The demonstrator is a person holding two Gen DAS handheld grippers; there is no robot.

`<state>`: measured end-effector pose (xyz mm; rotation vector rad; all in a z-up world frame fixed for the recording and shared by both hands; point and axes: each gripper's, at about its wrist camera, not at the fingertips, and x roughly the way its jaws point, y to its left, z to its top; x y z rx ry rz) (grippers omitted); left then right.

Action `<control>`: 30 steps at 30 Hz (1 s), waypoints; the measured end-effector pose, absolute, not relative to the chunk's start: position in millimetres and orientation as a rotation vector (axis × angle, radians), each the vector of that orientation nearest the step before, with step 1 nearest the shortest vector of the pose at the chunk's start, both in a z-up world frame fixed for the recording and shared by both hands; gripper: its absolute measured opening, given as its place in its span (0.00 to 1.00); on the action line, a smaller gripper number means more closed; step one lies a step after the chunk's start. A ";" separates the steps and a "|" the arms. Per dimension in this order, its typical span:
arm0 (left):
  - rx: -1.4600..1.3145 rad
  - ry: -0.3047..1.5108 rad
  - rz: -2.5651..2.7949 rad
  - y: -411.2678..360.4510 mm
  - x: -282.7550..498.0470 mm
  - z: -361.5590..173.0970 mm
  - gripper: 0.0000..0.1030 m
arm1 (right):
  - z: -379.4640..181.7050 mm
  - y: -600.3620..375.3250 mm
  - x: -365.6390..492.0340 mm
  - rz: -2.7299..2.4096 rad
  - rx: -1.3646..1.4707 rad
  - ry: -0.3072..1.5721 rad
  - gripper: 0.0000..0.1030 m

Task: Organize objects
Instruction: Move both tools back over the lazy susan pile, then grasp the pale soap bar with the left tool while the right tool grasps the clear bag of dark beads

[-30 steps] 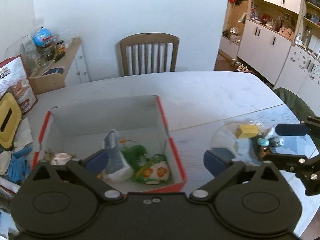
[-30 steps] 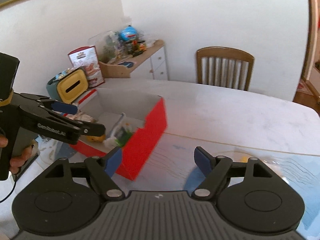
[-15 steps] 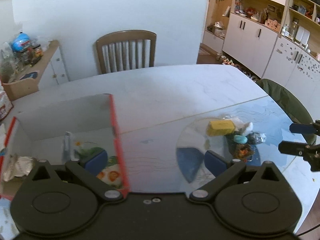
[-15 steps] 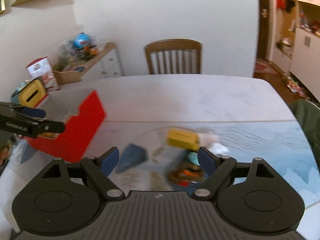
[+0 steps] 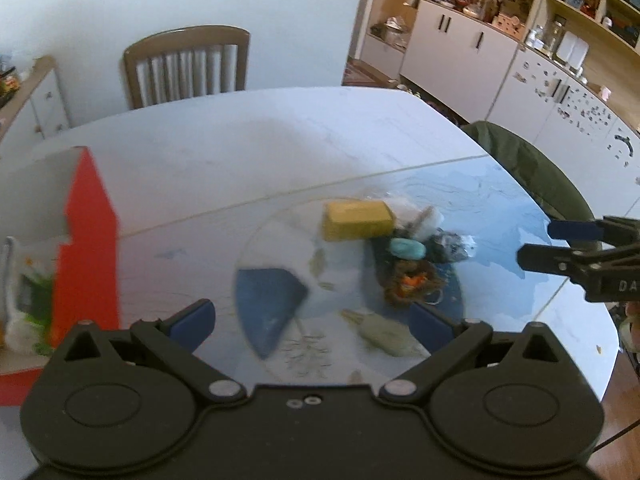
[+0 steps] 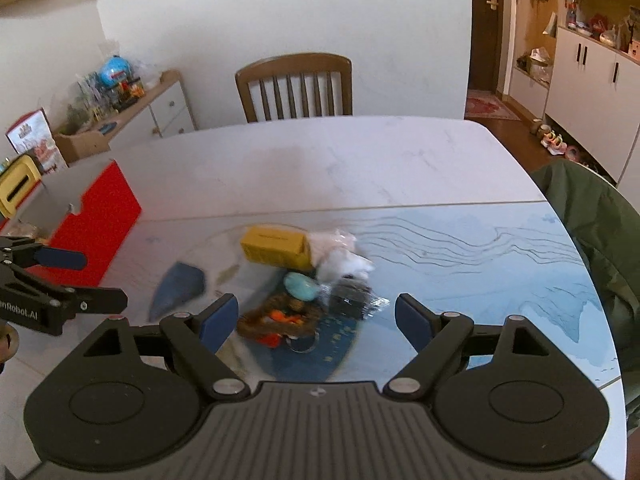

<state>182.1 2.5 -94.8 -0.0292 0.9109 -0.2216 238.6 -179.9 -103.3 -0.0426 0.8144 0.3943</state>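
Both tools empty, jaws spread wide; left gripper (image 5: 312,318) hangs above the near-left part of the round glass plate (image 5: 276,236), right gripper (image 6: 316,316) above the clutter piled on it; the pile sits just ahead of the right fingers and ahead-right of the left ones; in it: a yellow rectangular sponge-like block (image 6: 276,246) farthest from the right tool, a white crumpled plastic wrap (image 6: 340,252) touching the block's right end, a small turquoise oval piece (image 6: 301,285) in the middle, a dark crinkly foil-looking bundle (image 6: 352,294) to its right, a brown tangled nest-like lump with orange bits (image 6: 282,316) nearest, almost between the right fingers; frames blurred, finer identity cannot be told; the red-sided open cardboard box (image 5: 86,240) stands well off to the left of both tools, a white-green printed bag (image 5: 28,292) showing inside; judgement: the block looks light and squashy, best pinched across its short sides; the wrap and foil bundle weigh next to nothing, crumple and may slip, so grab a bunched fold; the turquoise piece is smooth and small, likely slippery, take it across the narrow width; the tangled lump is loose, may shed or snag neighbours, so close around its middle; the plate is hard and fragile, keep the fingertips off it.
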 end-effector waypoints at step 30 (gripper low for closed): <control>0.283 0.913 -0.412 -74.6 192.6 -182.0 0.77 | -180.0 -163.3 308.0 0.353 -0.043 0.942 0.70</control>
